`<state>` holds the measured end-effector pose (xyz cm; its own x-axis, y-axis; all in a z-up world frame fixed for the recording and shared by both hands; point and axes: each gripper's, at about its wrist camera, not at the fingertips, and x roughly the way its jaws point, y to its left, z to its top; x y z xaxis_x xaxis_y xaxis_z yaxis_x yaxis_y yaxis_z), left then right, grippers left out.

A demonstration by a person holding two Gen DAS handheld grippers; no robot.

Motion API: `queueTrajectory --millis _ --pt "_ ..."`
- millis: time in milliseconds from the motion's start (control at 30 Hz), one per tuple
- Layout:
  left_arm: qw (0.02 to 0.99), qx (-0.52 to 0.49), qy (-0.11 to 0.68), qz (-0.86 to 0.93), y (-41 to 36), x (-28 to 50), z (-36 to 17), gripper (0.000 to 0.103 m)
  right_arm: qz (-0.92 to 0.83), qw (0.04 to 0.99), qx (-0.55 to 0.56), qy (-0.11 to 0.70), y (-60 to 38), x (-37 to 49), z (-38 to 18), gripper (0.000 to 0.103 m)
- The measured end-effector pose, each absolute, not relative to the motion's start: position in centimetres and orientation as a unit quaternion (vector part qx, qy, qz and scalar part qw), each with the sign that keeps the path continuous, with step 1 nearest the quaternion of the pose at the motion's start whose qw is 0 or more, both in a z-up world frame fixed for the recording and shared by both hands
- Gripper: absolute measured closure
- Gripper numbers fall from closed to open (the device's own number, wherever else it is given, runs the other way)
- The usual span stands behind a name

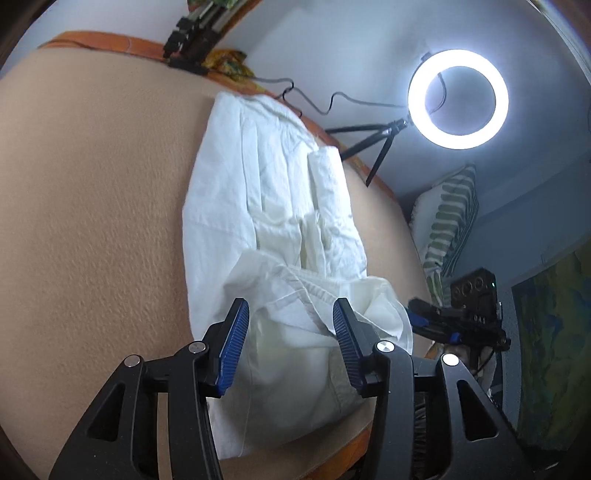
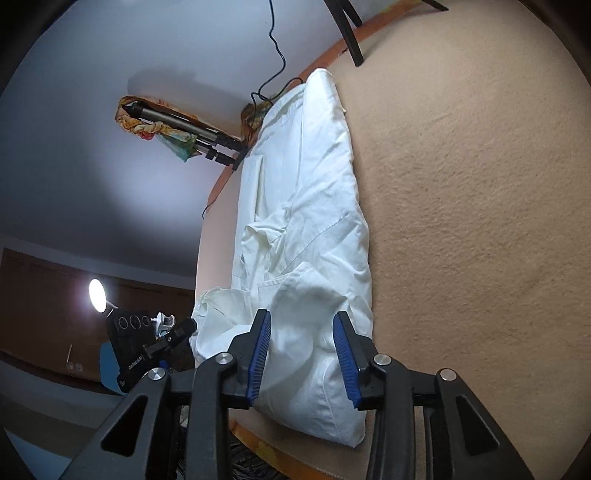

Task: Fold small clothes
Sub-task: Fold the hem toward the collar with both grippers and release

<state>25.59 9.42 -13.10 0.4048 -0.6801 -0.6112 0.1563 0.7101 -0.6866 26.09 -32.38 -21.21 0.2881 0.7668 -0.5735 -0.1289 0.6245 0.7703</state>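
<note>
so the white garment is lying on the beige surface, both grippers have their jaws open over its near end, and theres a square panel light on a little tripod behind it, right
Not quite: the light on the little tripod is a round ring light, not a square panel, as the left wrist view shows. The rest holds: the white garment lies on the beige surface, with the left gripper and right gripper open over its near end.

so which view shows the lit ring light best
The left wrist view: the glowing white ring light on its small black tripod is whole and close, beyond the white garment. The right wrist view shows only black tripod legs at its top edge.
</note>
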Motion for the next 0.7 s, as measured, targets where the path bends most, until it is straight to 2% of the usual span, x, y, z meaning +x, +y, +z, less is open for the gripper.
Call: queueTrajectory --millis 233,333,500,700 --pt "0.834 -0.170 0.431 -0.299 8.8 22.0 -10.1 0.062 0.359 0.769 0.167 0.502 -30.6 22.1 -18.8 0.074" --pt "0.818 -0.123 0.462 -0.321 6.3 21.6 -11.3 0.073 0.379 0.759 0.118 0.517 -27.8 22.0 -19.5 0.076" --pt "0.796 -0.117 0.495 -0.328 3.7 23.8 -14.0 0.077 0.393 0.749 0.076 0.528 -24.3 24.0 -20.2 0.077" --pt "0.838 -0.094 0.483 -0.237 3.8 27.7 -15.2 0.077 0.328 0.813 0.057 0.478 -24.3 28.1 -18.8 0.076"
